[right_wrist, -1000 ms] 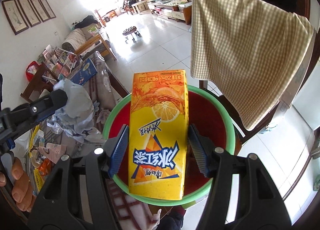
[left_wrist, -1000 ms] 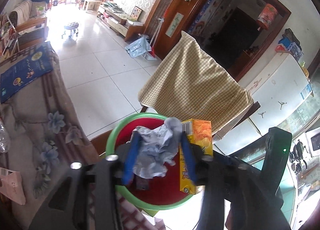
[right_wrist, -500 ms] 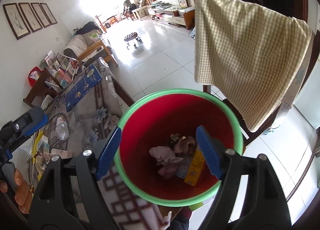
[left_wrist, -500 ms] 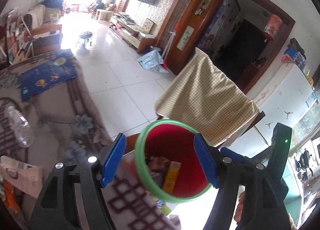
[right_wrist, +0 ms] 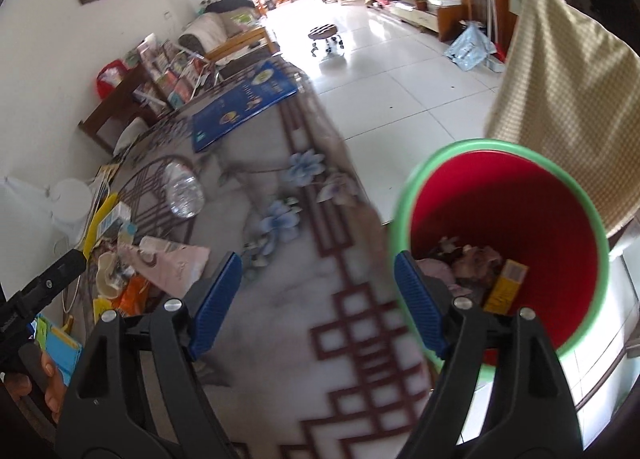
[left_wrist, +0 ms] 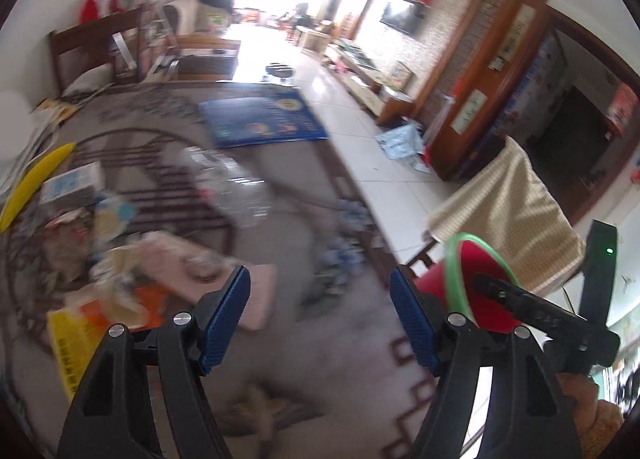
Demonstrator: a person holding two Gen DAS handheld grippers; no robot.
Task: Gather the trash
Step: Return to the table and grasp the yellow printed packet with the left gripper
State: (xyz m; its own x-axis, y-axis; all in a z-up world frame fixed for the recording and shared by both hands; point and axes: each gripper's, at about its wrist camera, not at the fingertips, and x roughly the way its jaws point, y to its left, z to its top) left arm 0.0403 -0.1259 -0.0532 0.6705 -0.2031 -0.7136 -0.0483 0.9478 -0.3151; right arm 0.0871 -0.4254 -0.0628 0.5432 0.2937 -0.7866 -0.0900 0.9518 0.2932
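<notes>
- Left wrist cam: sits behind the left gripper [left_wrist: 320, 319], looks steeply down and forward over the tablecloth-covered table [left_wrist: 344, 355]. Close to the surface; frame is motion-blurred. Faces down the room's length toward the bright far end.
- Right wrist cam: sits behind the right gripper [right_wrist: 318, 305], similar downward tilt, over the table's floor-side edge. Looks straight into the red bin [right_wrist: 560, 227] beside that edge.
- Shared: blue book [left_wrist: 262, 121] [right_wrist: 240, 107] at the far table edge, clear bottle [left_wrist: 236, 187] [right_wrist: 183, 189], litter pile [left_wrist: 120, 271] [right_wrist: 132, 279], bin [left_wrist: 476, 279], checked cloth [left_wrist: 504, 211] [right_wrist: 560, 79], tiled floor.
- Each cam catches the other gripper at its frame edge.
</notes>
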